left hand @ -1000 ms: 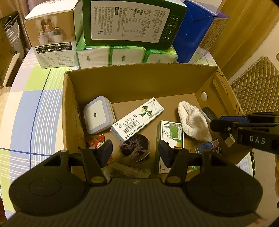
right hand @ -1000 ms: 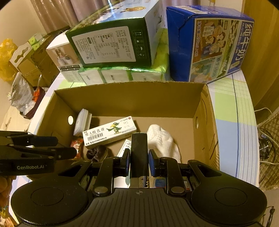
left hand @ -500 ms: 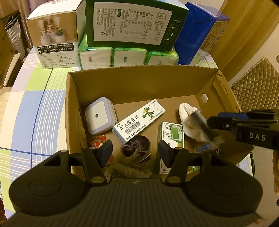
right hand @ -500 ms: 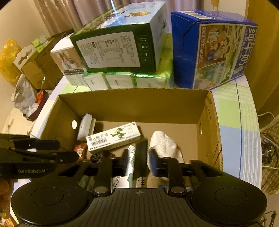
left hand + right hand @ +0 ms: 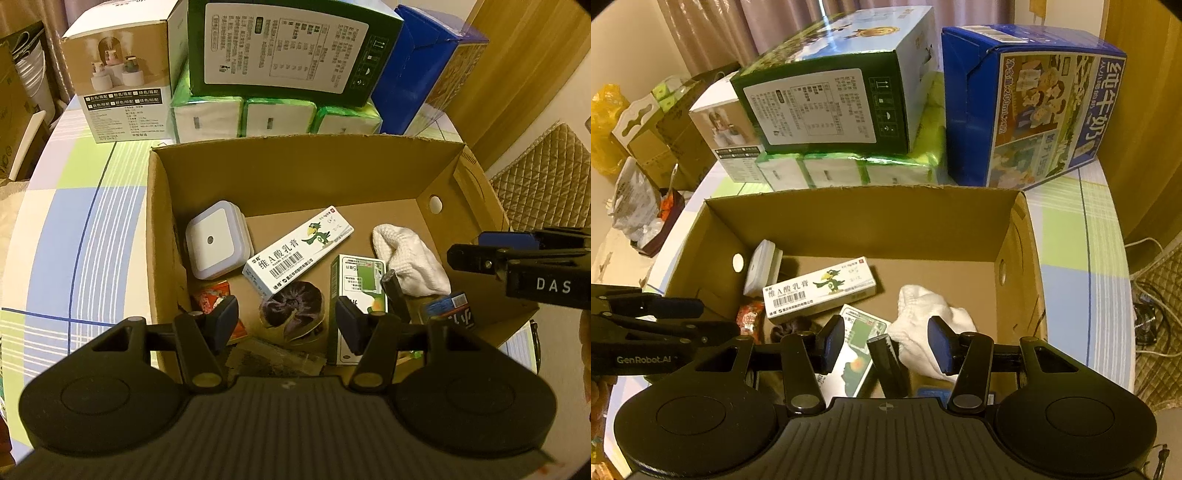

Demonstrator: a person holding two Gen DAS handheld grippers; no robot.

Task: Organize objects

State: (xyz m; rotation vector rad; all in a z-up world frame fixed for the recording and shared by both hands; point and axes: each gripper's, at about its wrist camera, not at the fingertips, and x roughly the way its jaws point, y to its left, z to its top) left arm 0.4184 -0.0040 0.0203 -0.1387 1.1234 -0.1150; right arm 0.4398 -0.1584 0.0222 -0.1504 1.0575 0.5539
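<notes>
Cardboard box (image 5: 306,181) fills the middle of both wrist views, open at the top, and both of your grippers hang over its near edge. Your right gripper (image 5: 886,343) is spread wide, pads apart, clamping nothing; the dark cylinder (image 5: 888,365) sits loose between and below its fingers, leaning against the green-and-white carton (image 5: 857,343) in the lower centre of the frame. In the left wrist view the same cylinder (image 5: 395,295) shows lower right of centre, just beside the white cloth (image 5: 406,258). Your left gripper (image 5: 288,321) is also released, fingers well apart, empty, above a round dark purple item (image 5: 291,310). Left of that, near the box's left wall, you have the white square night light (image 5: 216,240), tilted up against the wall, and a red packet (image 5: 210,299) below it. The long white box with the green bird (image 5: 295,254) lies diagonally across the middle of the floor. A blue packet (image 5: 448,312) peeks out at the lower right corner. Beyond the box, upper frame, the green carton (image 5: 831,99) rests on green tissue packs (image 5: 849,170), with the blue milk carton (image 5: 1027,107) at upper right and a white humidifier box (image 5: 122,74) at upper left. The checked tablecloth (image 5: 74,236) shows on either side.
</notes>
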